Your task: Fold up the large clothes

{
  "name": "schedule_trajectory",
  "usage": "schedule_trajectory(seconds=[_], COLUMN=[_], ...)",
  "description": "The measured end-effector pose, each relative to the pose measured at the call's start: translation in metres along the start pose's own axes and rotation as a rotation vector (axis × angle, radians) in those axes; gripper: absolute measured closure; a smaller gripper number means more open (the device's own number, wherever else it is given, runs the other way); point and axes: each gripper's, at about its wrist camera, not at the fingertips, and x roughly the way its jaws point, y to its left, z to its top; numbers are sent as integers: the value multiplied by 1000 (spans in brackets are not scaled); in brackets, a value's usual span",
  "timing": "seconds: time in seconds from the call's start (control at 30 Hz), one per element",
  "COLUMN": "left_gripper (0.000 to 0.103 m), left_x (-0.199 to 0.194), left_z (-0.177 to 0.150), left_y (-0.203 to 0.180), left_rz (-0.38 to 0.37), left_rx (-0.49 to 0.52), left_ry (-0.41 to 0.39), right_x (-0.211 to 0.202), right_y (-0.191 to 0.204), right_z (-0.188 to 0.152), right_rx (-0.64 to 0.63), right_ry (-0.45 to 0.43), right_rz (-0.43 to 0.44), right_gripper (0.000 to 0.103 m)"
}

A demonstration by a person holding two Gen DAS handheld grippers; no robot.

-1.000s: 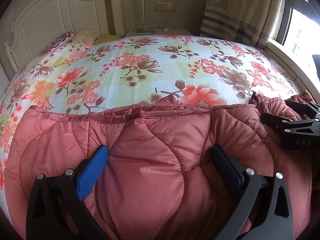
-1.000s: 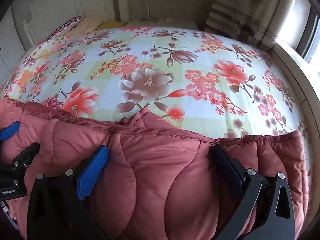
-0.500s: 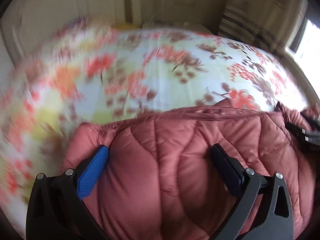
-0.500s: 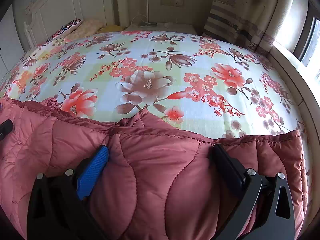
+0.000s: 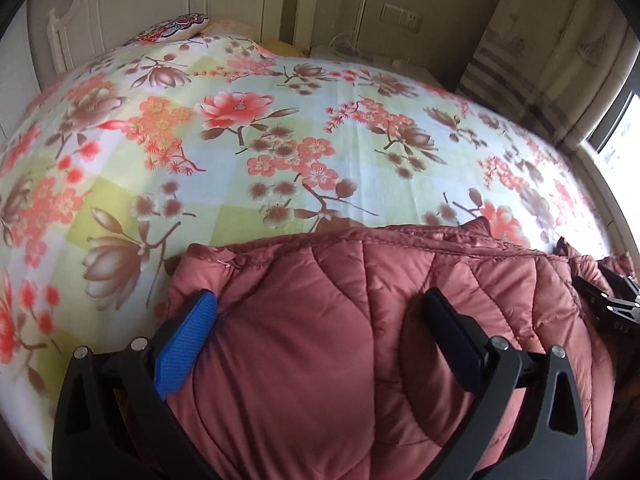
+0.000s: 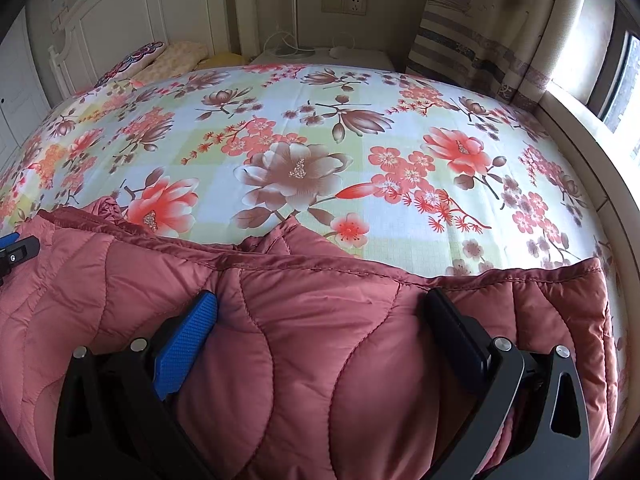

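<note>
Floral bedsheet (image 6: 320,128) covered bed; pillows (image 6: 160,56) lay far left by headboard (image 6: 120,8), curtain (image 6: 480,40) hung far right. Quilted red jacket (image 6: 304,360) lay across near edge, long axis left-right. Left gripper (image 5: 320,320) and right gripper (image 6: 320,316) both spread apart, jacket bulging between fingers.

Left gripper (image 5: 320,312): jaws spread wide, blue-padded finger (image 5: 185,346) at 8 o'clock, black finger (image 5: 452,340) at 4 o'clock, both pressed against a bulge of the jacket (image 5: 360,340) between them. Right gripper (image 6: 320,312): same wide spread, same fingers at 8 and 4 o'clock, jacket filling the gap. In the left view, the right gripper's black tip shows at 3 o'clock.
</note>
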Motion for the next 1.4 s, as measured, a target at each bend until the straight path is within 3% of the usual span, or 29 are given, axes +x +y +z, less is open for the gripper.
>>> schedule_trajectory(seconds=[0.23, 0.33, 0.47, 0.57, 0.63, 0.73, 0.77, 0.83, 0.9, 0.97, 1.07, 1.23, 1.4], left_gripper=[2, 2, 2, 2, 2, 2, 3, 2, 2, 2, 2, 2, 2], left_x=[3, 3, 3, 2, 1, -6, -18, -44, -63, -60, -15, -12, -12], left_z=[-1, 0, 0, 1, 2, 7, 7, 4, -3, -14, -32, -30, -31], left_y=[-1, -1, -2, -2, -3, -5, -5, -9, -31, -59, -80, -82, -78], left_rz=[14, 14, 14, 10, 12, 57, 81, 27, -25, 31, 131, 129, 123], left_rx=[9, 9, 8, 1, -1, -13, -50, -101, -56, 60, 178, 177, 175], left_ry=[6, 7, 6, 3, 6, 31, 13, -60, -118, -158, -65, -53, -54], right_x=[-5, -36, -73, -57, -53, -50, -49, -48, -48, -48, -48, -52, -84], right_y=[-6, -3, 36, 65, 67, 59, 58, 56, 57, 56, 57, 53, 26], right_z=[3, -3, -25, -50, -59, -53, -53, -55, -55, -54, -54, -54, -52], right_rx=[31, 77, -80, -174, -174, -146, -142, -138, -140, -138, -138, -120, -88], right_ry=[53, 56, -6, 13, -63, -28, -25, -31, -35, -34, -39, -36, -77], right_rz=[56, 98, 194, 142, 150, 194, 205, 208, 203, 206, 205, 210, 127], right_gripper=[4, 4, 4, 4, 4, 4, 4, 4, 4, 4, 4, 4, 4])
